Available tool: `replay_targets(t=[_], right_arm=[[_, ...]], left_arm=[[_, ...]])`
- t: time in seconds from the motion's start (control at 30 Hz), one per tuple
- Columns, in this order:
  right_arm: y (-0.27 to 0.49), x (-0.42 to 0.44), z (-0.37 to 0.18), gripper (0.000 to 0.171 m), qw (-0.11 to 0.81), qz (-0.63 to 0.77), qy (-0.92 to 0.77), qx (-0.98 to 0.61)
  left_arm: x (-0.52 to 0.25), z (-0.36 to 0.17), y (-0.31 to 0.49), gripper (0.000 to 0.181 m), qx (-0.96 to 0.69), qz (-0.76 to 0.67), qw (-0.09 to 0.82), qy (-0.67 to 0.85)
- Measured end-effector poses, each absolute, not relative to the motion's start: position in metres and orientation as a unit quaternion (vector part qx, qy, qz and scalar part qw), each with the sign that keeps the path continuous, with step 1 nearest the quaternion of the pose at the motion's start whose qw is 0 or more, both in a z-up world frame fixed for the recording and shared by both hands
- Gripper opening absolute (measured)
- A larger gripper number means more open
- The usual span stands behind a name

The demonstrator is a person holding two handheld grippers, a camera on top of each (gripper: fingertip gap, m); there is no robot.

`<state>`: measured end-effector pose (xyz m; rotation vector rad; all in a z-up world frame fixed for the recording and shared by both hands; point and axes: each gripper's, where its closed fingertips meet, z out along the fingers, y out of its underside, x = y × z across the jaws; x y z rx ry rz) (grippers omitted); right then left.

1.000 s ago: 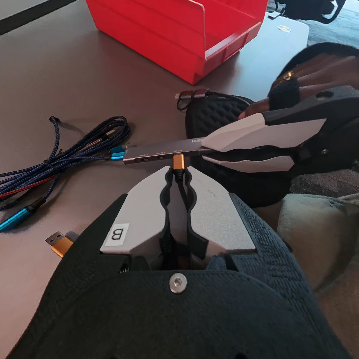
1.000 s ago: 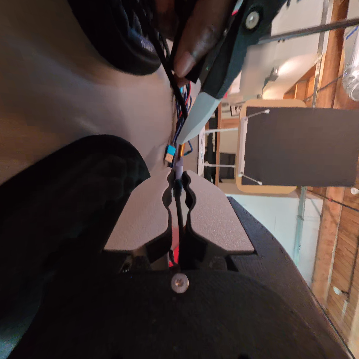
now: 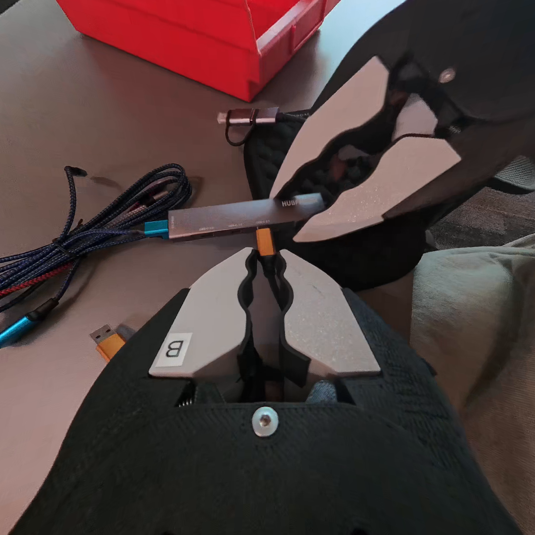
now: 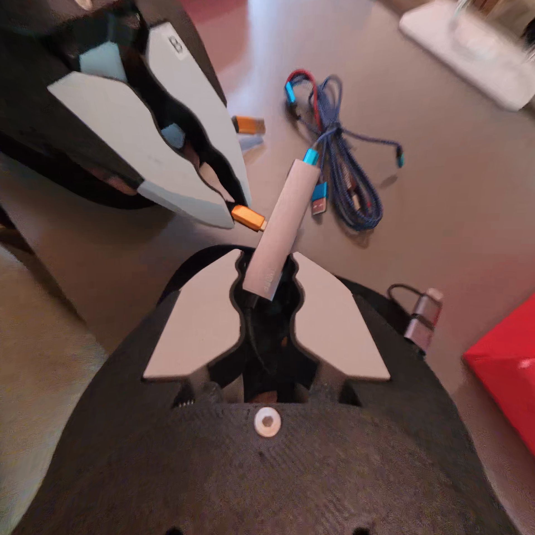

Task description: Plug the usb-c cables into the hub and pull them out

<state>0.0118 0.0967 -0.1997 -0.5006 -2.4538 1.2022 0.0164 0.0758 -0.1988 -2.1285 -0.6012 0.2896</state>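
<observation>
A grey hub point(image 3: 231, 215) lies across the table, with a blue plug point(image 3: 156, 228) in its left end. My left gripper point(image 3: 265, 256) is shut on the cable just behind an orange USB-C plug point(image 3: 265, 241). The plug's tip sits at the hub's third side port, and I cannot tell how deep it is. My right gripper point(image 4: 266, 254) is open. Its fingers stand apart on either side of the hub's cable end point(image 4: 265, 278), with a gap on the left side. From the left wrist view the right gripper point(image 3: 289, 215) comes in from the upper right.
A red bin point(image 3: 202, 43) stands behind the hub. A bundle of blue and red braided cables point(image 3: 101, 225) lies to the left, with a loose orange USB-A plug point(image 3: 108, 343) nearer me. The hub's own plug point(image 3: 252, 117) rests by a black pouch point(image 3: 269, 150). Grey cloth point(image 3: 477, 318) is on the right.
My right gripper has turned about a quarter turn and its fingers have spread wider around the hub's end. My left gripper still holds the orange plug at the same port.
</observation>
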Motion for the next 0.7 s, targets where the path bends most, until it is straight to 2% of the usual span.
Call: replay_targets(t=[0.1, 0.3, 0.5, 0.7], right_arm=[[0.092, 0.009, -0.179, 0.025, 0.2, 0.479, -0.839, -0.162], [0.093, 0.007, -0.184, 0.024, 0.187, 0.47, -0.85, -0.148], [0.092, 0.007, -0.183, 0.024, 0.216, 0.475, -0.84, -0.149], [0.089, 0.006, -0.185, 0.025, 0.241, 0.465, -0.839, -0.146]], left_arm=[[0.016, -0.198, 0.076, 0.013, -0.858, 0.145, 0.437, -0.229], [0.016, -0.191, 0.075, 0.013, -0.845, 0.181, 0.452, -0.22], [0.013, -0.195, 0.074, 0.012, -0.85, 0.196, 0.436, -0.223], [0.011, -0.188, 0.071, 0.012, -0.832, 0.189, 0.464, -0.237]])
